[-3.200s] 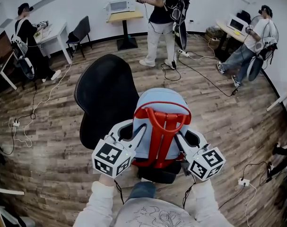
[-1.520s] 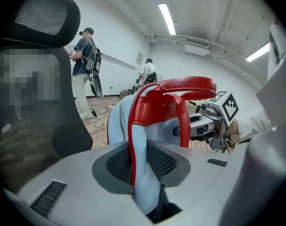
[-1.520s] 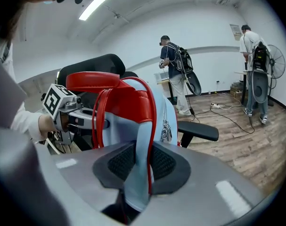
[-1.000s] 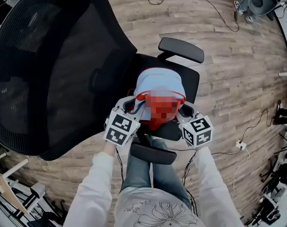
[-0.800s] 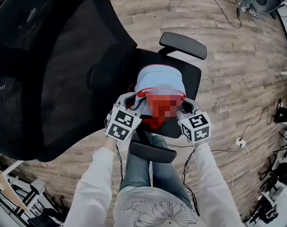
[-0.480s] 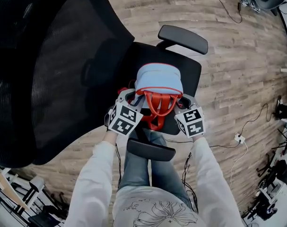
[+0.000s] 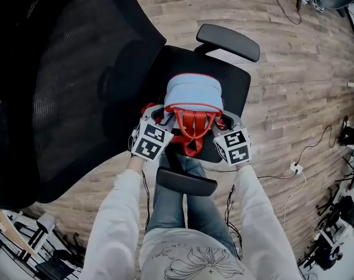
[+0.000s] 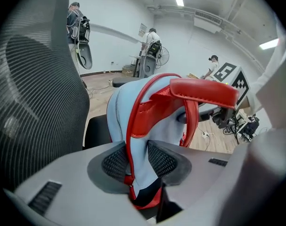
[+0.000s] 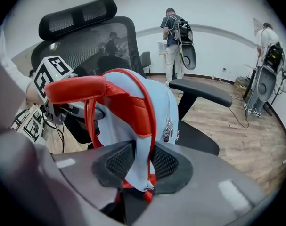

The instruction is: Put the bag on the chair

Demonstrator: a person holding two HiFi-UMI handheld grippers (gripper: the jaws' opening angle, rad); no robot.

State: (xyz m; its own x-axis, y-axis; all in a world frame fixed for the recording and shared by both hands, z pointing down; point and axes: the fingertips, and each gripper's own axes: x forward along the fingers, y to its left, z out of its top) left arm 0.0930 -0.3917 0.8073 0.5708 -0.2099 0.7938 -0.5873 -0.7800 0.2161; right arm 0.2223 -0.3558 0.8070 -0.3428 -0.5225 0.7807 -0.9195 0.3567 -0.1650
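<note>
bag point(image 7: 194, 95) sits upright on the chair point(image 7: 238, 77) seat. left gripper point(image 8: 138, 160) and right gripper point(image 9: 142, 163) each pinch its blue side fabric, and their jaws have just been opening. best to release both together and pull back clear of the red straps point(image 7: 191, 127) so it doesn't tip.

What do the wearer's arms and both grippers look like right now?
The left gripper and right gripper: light grey plastic bodies, each carrying a cube of black-and-white square markers, with dark mesh-textured pads. Thin black cables trail back from them. The sleeves are long and white. Both pairs of jaws have just been opening, the bag between them.
</note>
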